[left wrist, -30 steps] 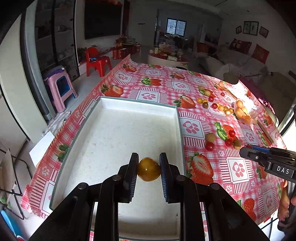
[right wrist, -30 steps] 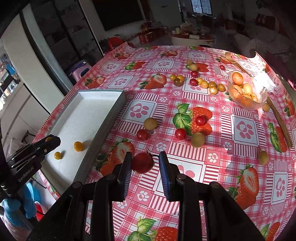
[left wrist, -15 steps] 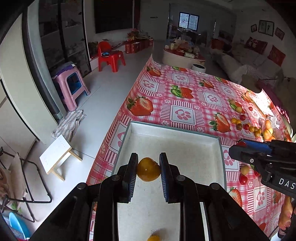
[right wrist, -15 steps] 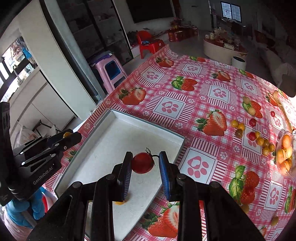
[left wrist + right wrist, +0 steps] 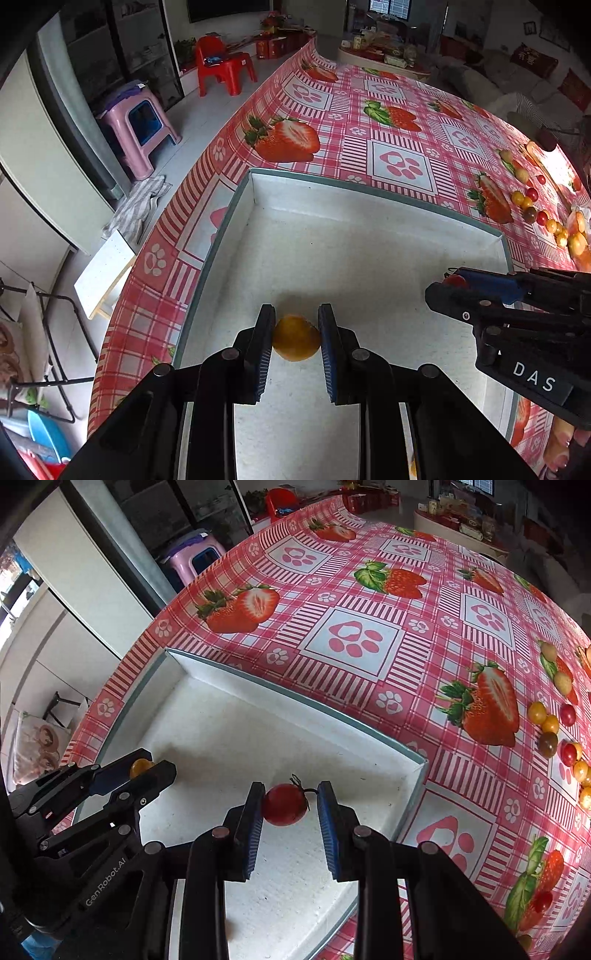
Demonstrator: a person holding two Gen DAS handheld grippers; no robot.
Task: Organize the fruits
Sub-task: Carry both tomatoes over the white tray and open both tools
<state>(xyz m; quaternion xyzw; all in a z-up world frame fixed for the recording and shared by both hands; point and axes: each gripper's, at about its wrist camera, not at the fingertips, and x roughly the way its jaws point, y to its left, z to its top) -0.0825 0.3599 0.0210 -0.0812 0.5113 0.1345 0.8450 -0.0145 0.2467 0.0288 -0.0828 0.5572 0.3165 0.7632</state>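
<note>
A: What is between the jaws of the left gripper?

B: A yellow tomato, pinched on both sides by the blue pads; the jaws stand only as wide as the fruit. Beneath and ahead of them lies the white tray.

A: And the right gripper?

B: Its jaws are narrowed on a red tomato; the left pad presses on it, its stem reaches to the right pad. It too hangs over the tray's white floor, with the tray's corner just right of the jaws.

A: Farther out?

B: Beyond the tray's far wall runs the strawberry-print worktop. Well off to the right of the jaws lie loose cherry tomatoes, red, yellow and dark.
</note>
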